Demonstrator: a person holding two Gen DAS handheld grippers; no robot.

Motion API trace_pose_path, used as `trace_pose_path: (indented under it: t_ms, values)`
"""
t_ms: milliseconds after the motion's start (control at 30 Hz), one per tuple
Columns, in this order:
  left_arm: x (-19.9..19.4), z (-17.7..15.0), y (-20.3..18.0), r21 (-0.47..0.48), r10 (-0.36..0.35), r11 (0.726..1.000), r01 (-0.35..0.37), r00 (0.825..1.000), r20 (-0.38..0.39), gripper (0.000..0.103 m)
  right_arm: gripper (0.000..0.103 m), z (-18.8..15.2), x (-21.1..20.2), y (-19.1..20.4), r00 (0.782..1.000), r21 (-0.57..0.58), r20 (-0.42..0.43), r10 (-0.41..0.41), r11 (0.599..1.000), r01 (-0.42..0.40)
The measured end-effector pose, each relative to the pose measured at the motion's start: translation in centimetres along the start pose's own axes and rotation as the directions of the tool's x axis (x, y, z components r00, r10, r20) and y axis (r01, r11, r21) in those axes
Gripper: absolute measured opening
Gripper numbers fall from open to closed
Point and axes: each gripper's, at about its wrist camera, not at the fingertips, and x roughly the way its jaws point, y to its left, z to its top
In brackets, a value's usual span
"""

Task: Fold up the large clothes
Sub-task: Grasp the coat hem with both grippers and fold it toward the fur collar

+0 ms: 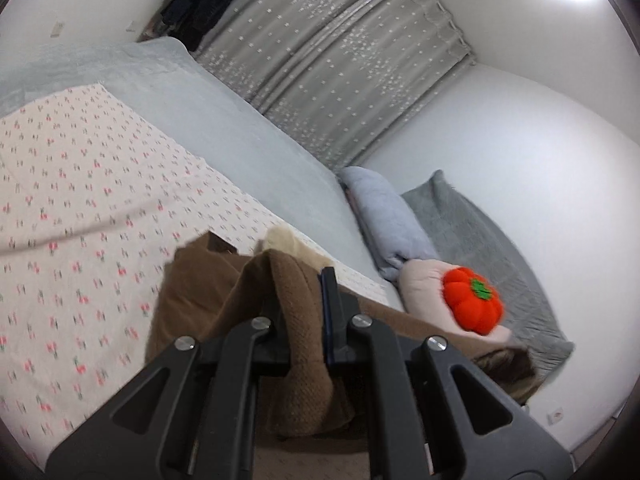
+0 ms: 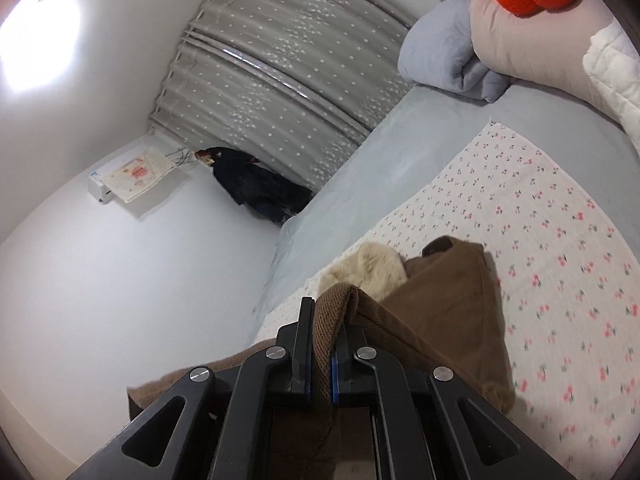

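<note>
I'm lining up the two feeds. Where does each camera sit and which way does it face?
Left wrist: on the left claw, shut on the brown garment, facing the curtain and orange pumpkin cushion.
Right wrist: on the right claw, shut on the same garment, facing the curtain and a wall unit.
Shared: garment, cherry-print sheet, curtain, cushion.

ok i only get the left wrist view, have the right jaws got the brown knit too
observer: yes, the right gripper has its jaws shut on a fold of the brown knitted garment.
operator: what else am i missing
observer: a white quilted cover lies against the pale pink pillow.
operator: and on the wall
observer: a white wall air conditioner with a printed cloth cover draped on it.
</note>
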Motion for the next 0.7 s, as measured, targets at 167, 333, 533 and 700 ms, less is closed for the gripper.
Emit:
trace_pose_path:
  t_ms: [167,333,533,700]
  values:
    - [6.4,1.7,2.5,0.02,0.145,0.989,-0.144,0.989,-0.02,0.011,0.006,3.0,4.9,-3.3,0.997,0.07,-0.006,-0.072,0.995,0.072]
    - [12.7,2.3,6.0,0.024,0.244,0.97,-0.243,0.968,-0.064,0.012,0.006,4.9,9.5,-7.4,0.986,0.116,-0.047,-0.158,0.98,0.162]
    - [19.2,1.1,9.6,0.034,0.347,0.937,-0.347,0.921,-0.175,0.013,0.009,5.3,13.9,-13.6,0.965,0.223,-0.082,-0.248,0.939,0.26]
    - [18.2,1.5,10.2,0.003,0.289,0.955,-0.296,0.932,-0.22,0.022,0.017,5.3,12.9,-14.6,0.97,0.203,-0.086,-0.226,0.95,0.239]
